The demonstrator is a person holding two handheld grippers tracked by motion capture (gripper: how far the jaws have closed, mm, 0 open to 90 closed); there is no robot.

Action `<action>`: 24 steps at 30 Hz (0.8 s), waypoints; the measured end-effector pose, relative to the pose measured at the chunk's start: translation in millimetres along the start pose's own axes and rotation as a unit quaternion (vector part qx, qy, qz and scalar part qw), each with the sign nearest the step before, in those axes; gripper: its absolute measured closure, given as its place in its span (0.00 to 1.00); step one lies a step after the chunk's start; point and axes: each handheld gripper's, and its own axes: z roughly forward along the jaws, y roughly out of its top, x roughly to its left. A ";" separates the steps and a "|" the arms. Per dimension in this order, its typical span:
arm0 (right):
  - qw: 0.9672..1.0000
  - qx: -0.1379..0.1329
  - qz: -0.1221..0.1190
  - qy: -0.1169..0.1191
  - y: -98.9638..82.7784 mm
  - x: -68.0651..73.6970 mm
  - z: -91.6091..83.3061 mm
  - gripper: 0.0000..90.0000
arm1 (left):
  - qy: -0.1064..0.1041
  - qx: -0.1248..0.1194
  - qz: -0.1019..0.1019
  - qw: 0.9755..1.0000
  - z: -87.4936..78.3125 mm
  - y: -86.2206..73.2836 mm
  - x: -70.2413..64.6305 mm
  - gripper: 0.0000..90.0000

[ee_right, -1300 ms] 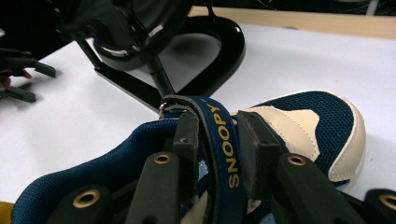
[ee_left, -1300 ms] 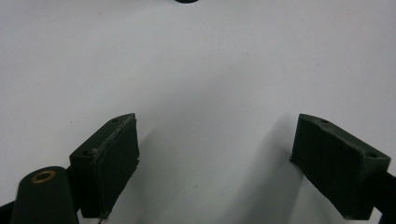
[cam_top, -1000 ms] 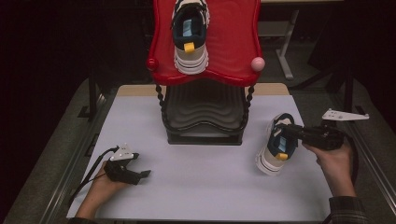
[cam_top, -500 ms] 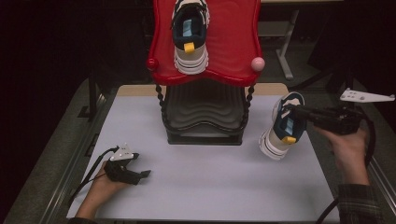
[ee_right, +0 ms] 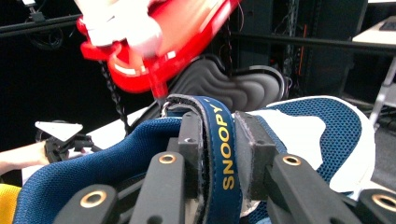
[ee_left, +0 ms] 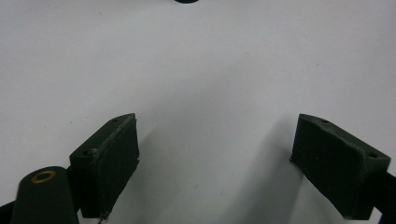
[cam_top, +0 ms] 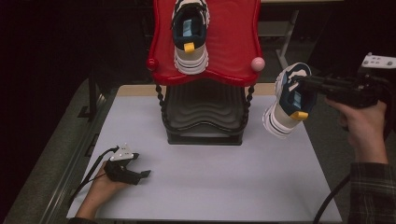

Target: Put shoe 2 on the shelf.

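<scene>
Lifted clear of the bench (cam_top: 205, 186) since a second ago, the sneaker (cam_top: 287, 102) now hangs in the air just right of the rack, well above the white surface where it lay before, while the left tongs (cam_top: 145, 174) have stayed put near the front left corner, jaws wide apart with nothing between them. Right tongs (ee_right: 214, 154) are clamped on the shoe's tongue strap, which reads "SNOOPY" in yellow letters on navy. That shoe has navy mesh, white panels, a white sole with dark stripes and a yellow tab at the heel. Farther back, the two-tier rack has a dark ribbed lower shelf (cam_top: 205, 112) and a red wavy top shelf (cam_top: 233, 42), on which a second matching sneaker (cam_top: 190, 35) lies. Two shoes, two tongs, one rack.
</scene>
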 end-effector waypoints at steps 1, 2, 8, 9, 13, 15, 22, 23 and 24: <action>1.000 -0.001 -0.003 0.001 5.2 0.7 -0.3 0.81 | 0.000 0.001 0.001 1.000 -0.1 0.0 0.1 0.16; 1.000 -0.003 -0.006 0.001 9.1 1.5 -0.7 0.81 | 0.000 0.000 0.000 1.000 -0.1 0.0 0.1 0.15; 0.999 -0.025 -0.022 0.007 44.1 7.4 -6.8 0.81 | -0.001 0.004 0.002 1.000 -0.4 0.0 0.3 0.16; 0.999 -0.028 -0.024 0.008 50.3 8.0 -7.7 0.81 | -0.001 0.004 0.003 1.000 -0.5 0.0 0.3 0.16; 0.998 -0.039 -0.039 0.010 74.0 10.6 -10.1 0.81 | 0.000 0.003 0.003 1.000 -0.3 -0.1 0.2 0.15; 0.998 -0.044 -0.044 0.011 85.3 11.7 -10.4 0.81 | 0.000 0.002 0.002 1.000 -0.1 -0.2 0.2 0.15; 0.995 -0.059 -0.071 0.025 123.3 18.7 -1.5 0.81 | 0.001 0.002 0.003 1.000 -0.1 -0.2 0.2 0.16; 0.995 -0.060 -0.073 0.028 126.9 19.8 0.3 0.81 | 0.001 0.002 0.003 1.000 -0.2 -0.2 0.1 0.16; 0.994 -0.061 -0.078 0.035 134.0 21.9 4.7 0.81 | 0.001 0.002 0.003 1.000 -0.2 -0.2 0.2 0.16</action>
